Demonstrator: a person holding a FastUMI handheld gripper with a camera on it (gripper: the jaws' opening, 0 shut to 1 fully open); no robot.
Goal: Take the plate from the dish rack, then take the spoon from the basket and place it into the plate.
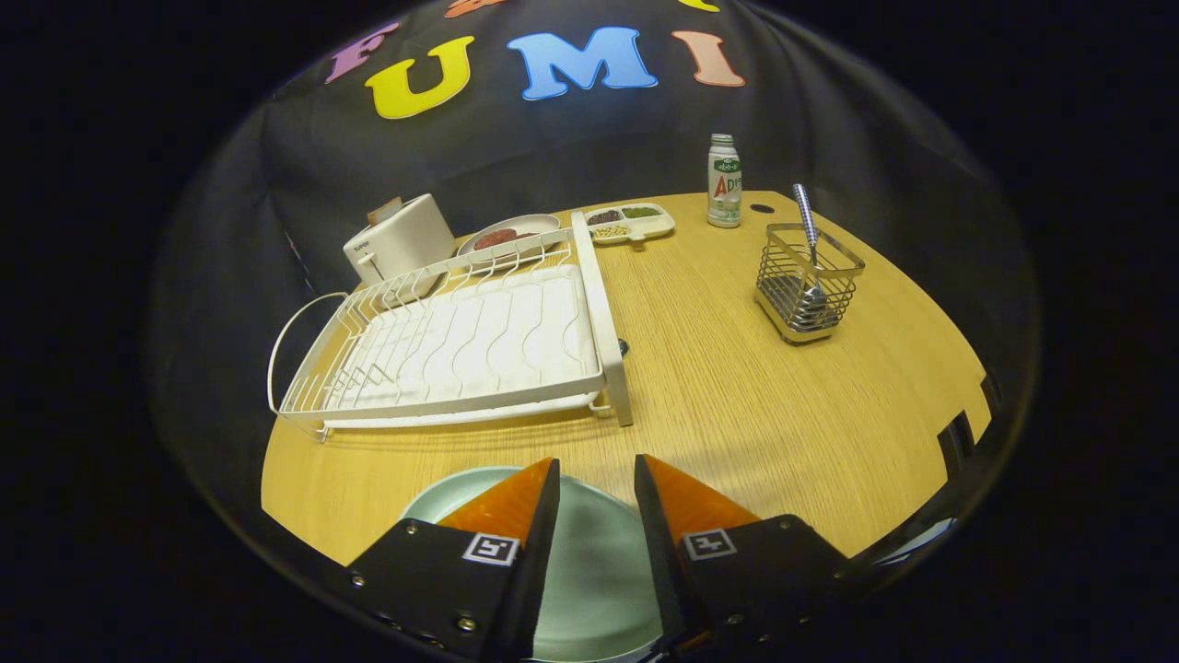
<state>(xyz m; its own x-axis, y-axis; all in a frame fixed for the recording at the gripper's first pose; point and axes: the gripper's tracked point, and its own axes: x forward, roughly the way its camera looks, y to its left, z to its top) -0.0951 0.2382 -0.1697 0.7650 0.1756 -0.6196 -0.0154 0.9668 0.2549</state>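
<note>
Parted fingers [539,502] of the gripper [596,479] over the plate [594,562], spoon [808,241] in basket [809,281] well beyond.

The gripper [596,474] hung low over the near edge of the table [737,387], pointing forward across it toward the far wall. Its two fingers [511,502] stood parted with a clear gap between them, their tips level with each other and neither one touching anything. Both fingers tapered to slanted tips, and each wider base behind the tip carried a small square marker. Seen through the gap, the plate [589,552] lay on the table below the fingers, not gripped. The gripper sat squarely, with no visible tilt to either side.
</note>
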